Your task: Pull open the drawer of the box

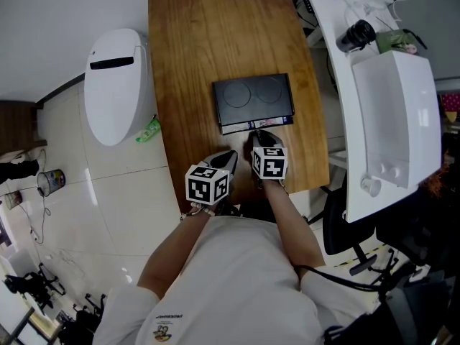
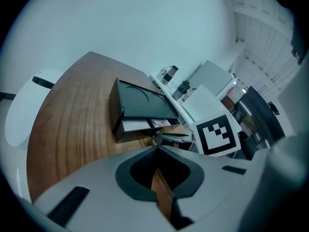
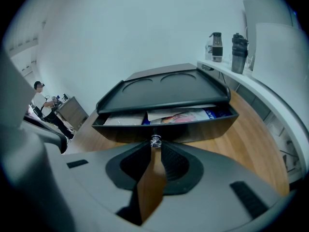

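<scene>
At the drawer [image 3: 203,127] front, right gripper [image 3: 155,148] clenched on the small clear knob [image 3: 155,140], likely the only pull point. Drawer partly out of black box [image 3: 164,93] on wooden table [image 3: 260,139], papers [image 3: 178,115] showing. Beside the box, left gripper [image 2: 157,153] pinched shut, empty, idle. Drawer's rear hidden under box top.

Wooden table [image 1: 194,42] on pale tiled floor [image 1: 108,207]; white bin [image 1: 115,92] beside it
</scene>
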